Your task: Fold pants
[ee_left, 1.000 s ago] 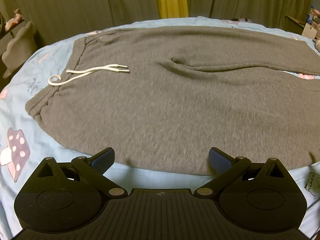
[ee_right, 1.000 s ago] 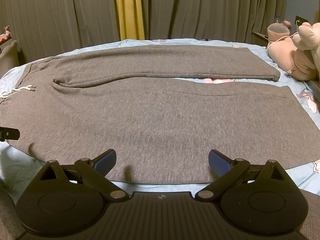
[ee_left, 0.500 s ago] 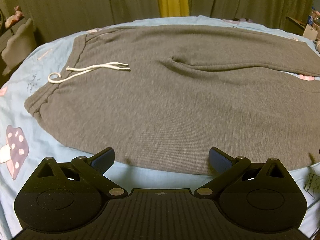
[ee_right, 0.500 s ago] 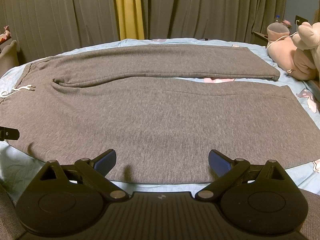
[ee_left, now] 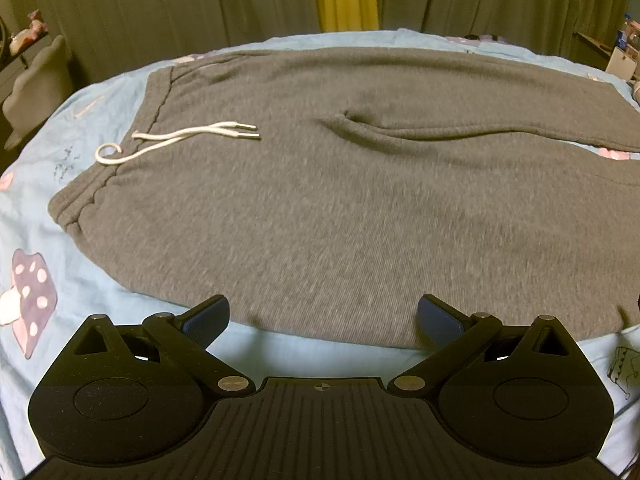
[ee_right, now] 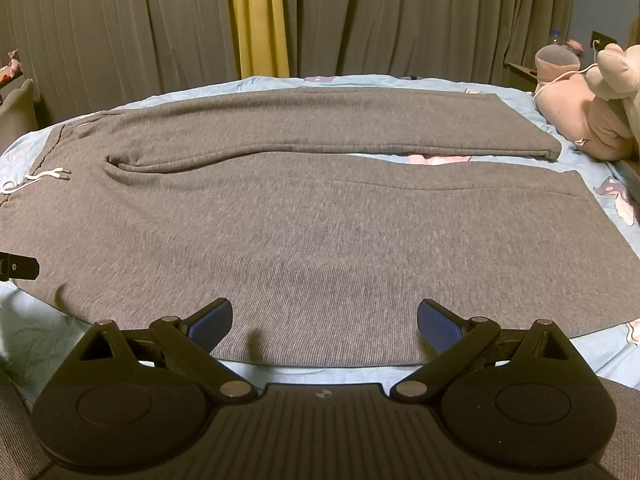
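Grey sweatpants (ee_left: 340, 208) lie flat on a light blue bed sheet (ee_left: 60, 264), waistband to the left with a white drawstring (ee_left: 180, 138). In the right wrist view the pants (ee_right: 320, 232) show both legs stretched to the right, the far leg lying apart from the near one. My left gripper (ee_left: 323, 316) is open and empty at the near edge of the hip area. My right gripper (ee_right: 325, 320) is open and empty at the near edge of the near leg. A tip of the left gripper (ee_right: 18, 266) shows at the left edge of the right wrist view.
Pink plush toys (ee_right: 584, 112) lie at the bed's right end, near the leg cuffs. Grey curtains with a yellow strip (ee_right: 260, 20) hang behind the bed. A grey cushion (ee_left: 40, 80) stands off the bed's left side.
The left gripper has shifted slightly to the right along the pants' near edge. The right gripper has barely moved. Both stay open.
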